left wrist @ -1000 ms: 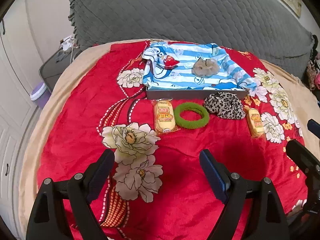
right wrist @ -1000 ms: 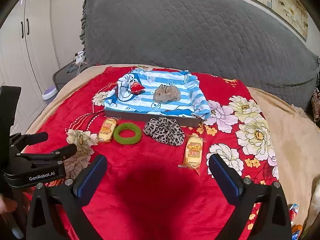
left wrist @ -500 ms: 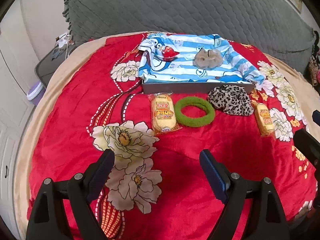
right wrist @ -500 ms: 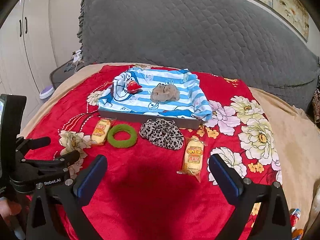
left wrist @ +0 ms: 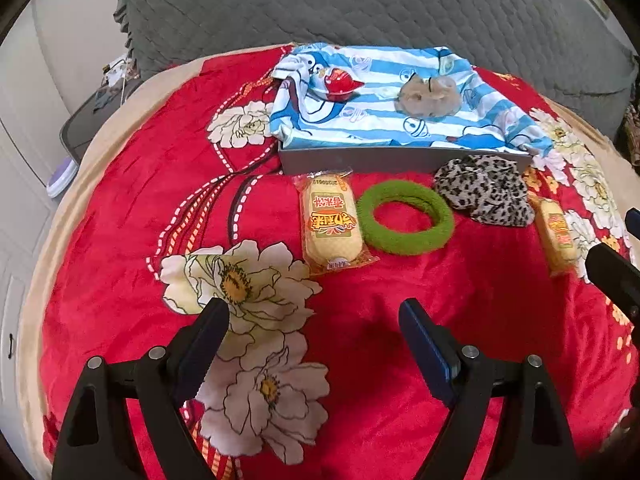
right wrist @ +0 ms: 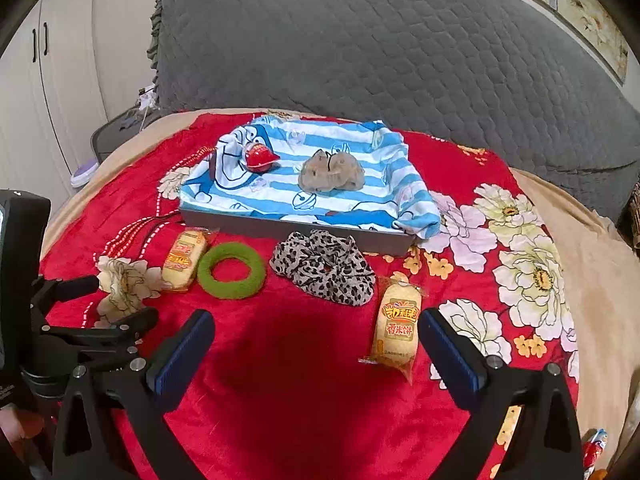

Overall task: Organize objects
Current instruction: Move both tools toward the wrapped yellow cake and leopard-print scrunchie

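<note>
On the red flowered blanket stands a grey tray lined with a blue striped cloth. A red ball-like toy and a tan scrunchie lie in it. In front of the tray lie a wrapped rice cake, a green ring, a leopard-print scrunchie and a second wrapped rice cake. My left gripper hangs open and empty, just short of the first cake. My right gripper is open and empty, its right finger beside the second cake.
A grey quilted headboard rises behind the tray. White wardrobe doors and a dark stool stand to the left of the bed. The left gripper's body shows at the left edge of the right wrist view.
Both grippers have come down and forward toward the row of objects, which now look larger and closer. Both stay open and nothing on the blanket has moved.
</note>
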Tool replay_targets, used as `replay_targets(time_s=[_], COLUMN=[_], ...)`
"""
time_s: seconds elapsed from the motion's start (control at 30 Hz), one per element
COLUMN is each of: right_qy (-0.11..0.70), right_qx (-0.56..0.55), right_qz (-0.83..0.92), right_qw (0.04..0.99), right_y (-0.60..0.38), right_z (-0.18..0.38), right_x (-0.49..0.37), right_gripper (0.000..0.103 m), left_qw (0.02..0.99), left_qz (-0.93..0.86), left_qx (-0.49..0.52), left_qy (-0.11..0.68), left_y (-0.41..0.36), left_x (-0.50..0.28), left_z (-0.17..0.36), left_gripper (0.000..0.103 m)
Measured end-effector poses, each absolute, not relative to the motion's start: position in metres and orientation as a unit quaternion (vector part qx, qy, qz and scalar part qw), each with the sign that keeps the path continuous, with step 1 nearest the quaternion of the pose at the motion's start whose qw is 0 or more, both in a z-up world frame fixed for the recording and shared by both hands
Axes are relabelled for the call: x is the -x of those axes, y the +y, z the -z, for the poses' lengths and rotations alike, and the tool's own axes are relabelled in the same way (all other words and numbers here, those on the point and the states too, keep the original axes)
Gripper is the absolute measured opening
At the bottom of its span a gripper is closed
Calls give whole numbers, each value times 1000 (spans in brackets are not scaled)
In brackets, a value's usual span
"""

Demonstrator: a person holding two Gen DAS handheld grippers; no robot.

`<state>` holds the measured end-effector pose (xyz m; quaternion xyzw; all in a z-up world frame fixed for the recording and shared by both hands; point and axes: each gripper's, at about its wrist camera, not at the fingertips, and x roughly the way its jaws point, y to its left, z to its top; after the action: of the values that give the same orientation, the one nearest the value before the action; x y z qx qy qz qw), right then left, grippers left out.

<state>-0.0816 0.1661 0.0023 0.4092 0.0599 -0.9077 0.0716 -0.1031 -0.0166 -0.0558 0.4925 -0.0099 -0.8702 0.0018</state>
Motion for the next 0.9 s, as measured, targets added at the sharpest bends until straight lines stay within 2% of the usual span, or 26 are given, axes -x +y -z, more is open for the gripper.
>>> replay_targets(time_s=[0.9], right_qy=[74], right_qx=[-441], right_qz=[893], right_qw=[51], right_y=[166], right_z=[52], right_x=[155], right_gripper=[102], left_qw=[-1], left_qz=[857], left_qx=[-516], left_qy=[1], left_y=[-16], left_x=[161], left_z=[102], left_gripper=[88])
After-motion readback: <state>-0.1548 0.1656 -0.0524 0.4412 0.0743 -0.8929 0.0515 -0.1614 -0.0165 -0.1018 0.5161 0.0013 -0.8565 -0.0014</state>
